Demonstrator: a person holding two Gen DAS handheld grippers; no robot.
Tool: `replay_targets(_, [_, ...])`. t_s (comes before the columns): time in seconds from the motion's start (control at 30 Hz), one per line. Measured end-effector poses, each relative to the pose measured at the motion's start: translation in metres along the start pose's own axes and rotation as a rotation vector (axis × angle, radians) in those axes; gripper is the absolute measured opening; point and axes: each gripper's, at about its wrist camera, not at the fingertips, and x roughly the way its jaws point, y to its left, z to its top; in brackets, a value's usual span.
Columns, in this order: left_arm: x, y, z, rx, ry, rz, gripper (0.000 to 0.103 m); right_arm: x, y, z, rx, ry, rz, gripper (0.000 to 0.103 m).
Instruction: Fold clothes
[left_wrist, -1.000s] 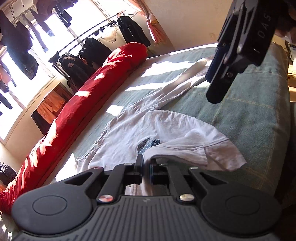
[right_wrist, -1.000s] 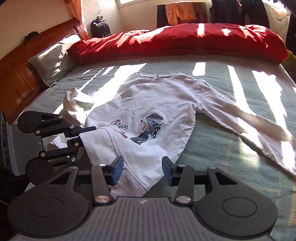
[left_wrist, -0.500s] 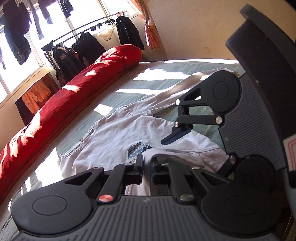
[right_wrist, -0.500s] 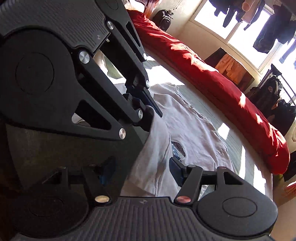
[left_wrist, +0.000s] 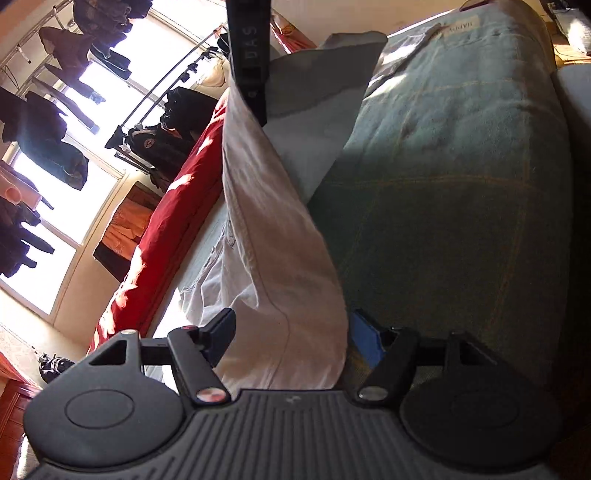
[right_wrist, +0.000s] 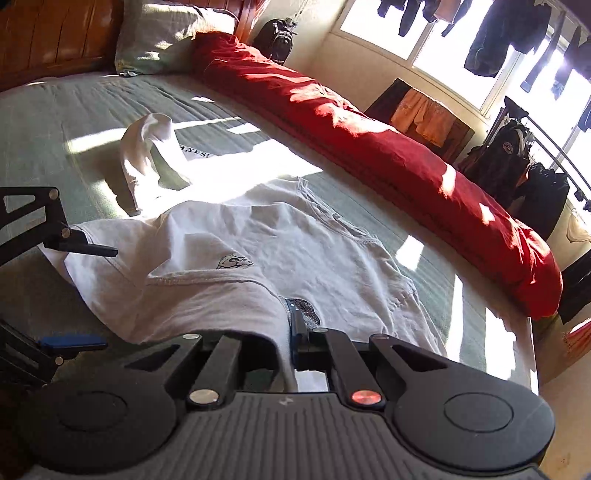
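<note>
Right gripper (right_wrist: 293, 339) pinching shirt (right_wrist: 258, 240) hem — left gripper (left_wrist: 291, 336) gaping wide around hanging cloth, lying over bed (right_wrist: 55, 103).

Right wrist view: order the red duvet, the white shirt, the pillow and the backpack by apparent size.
1. red duvet and white shirt: too alike to rank, shirt nearer
2. pillow
3. backpack

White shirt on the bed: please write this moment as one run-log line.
task: fold clothes | left gripper: open, around lifted shirt hem | right gripper: shut on shirt | bed: shirt partly lifted
</note>
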Motion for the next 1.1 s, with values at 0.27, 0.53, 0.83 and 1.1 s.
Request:
replay_targets(0.27, [0.025,-0.019,0.023,-0.014,-0.029,0.073,0.070,-0.001,-0.010,0.008,0.072,-0.010,0.024,0.006])
replay_targets(0.53, [0.050,-0.024,0.021,0.044,0.066,0.267,0.072,-0.005,-0.021,0.003,0.119,-0.016,0.026,0.007])
replay_targets(0.83, [0.027,0.014,-0.015,-0.023,0.170,0.281,0.038,-0.011,-0.039,-0.013,0.155,-0.001,0.039,0.007])
replay_targets(1.1, [0.015,0.045,-0.007,-0.105,0.156,0.218,0.001,-0.002,-0.028,-0.023,0.117,0.013,0.067,0.006])
